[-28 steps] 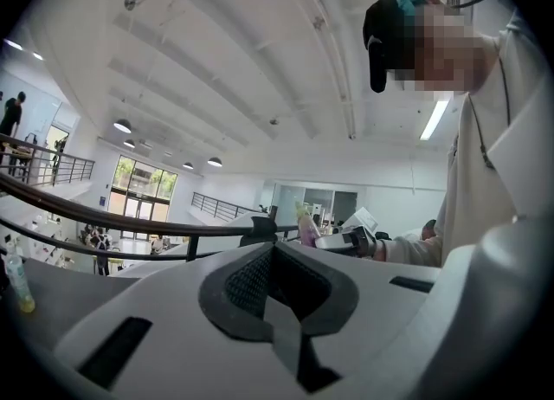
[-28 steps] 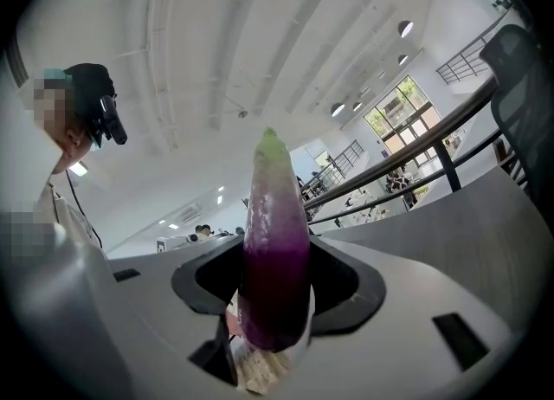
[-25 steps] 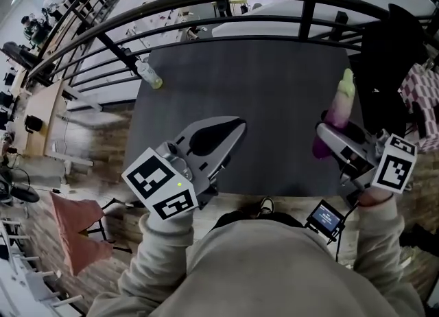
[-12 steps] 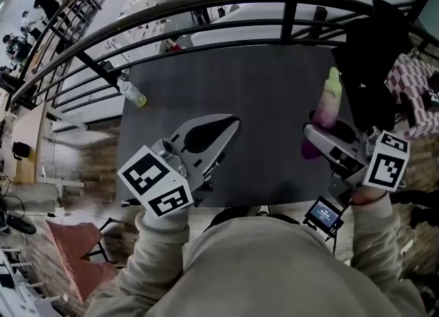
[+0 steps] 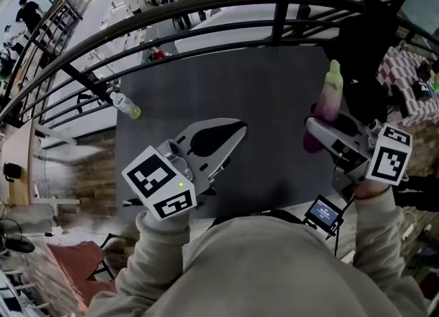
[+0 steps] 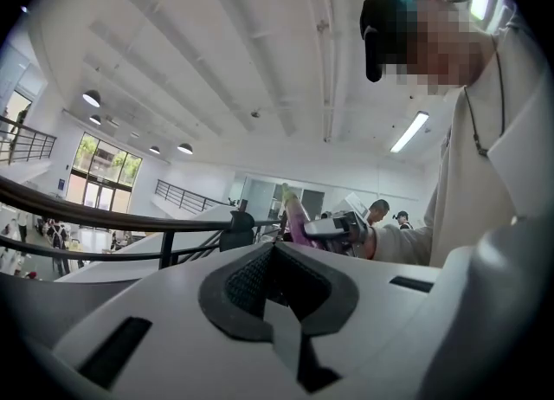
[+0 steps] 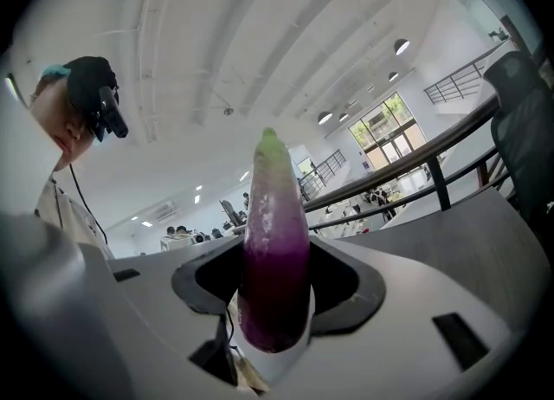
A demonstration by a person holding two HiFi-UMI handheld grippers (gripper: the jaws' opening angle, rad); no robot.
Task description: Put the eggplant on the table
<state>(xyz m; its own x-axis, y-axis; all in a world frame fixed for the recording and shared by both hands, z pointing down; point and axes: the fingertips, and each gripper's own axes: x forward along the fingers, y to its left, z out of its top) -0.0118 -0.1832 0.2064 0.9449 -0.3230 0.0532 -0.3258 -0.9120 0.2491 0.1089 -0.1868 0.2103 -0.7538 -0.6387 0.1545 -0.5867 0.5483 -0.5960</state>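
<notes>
The eggplant [image 5: 328, 101], purple with a pale green tip, stands upright in my right gripper [image 5: 314, 129], which is shut on its lower part. It hangs above the right side of the dark grey table [image 5: 226, 82]. The right gripper view shows the eggplant [image 7: 275, 251] wedged between the two grey jaws of the gripper [image 7: 275, 296]. My left gripper [image 5: 235, 129] hovers over the table's near left part, shut and holding nothing. In the left gripper view, the closed gripper [image 6: 277, 255] points at the eggplant [image 6: 296, 221] held across from it.
A black curved railing [image 5: 206, 31] runs behind the table. A plastic bottle [image 5: 127, 105] lies at the table's left edge. A black chair [image 5: 370, 55] and a checkered cloth [image 5: 405, 79] stand at the right. A small screen [image 5: 324, 213] hangs below my right hand.
The right gripper has carried the eggplant a little to the left, over the table's right side. The left gripper has shifted slightly. Both grips are unchanged.
</notes>
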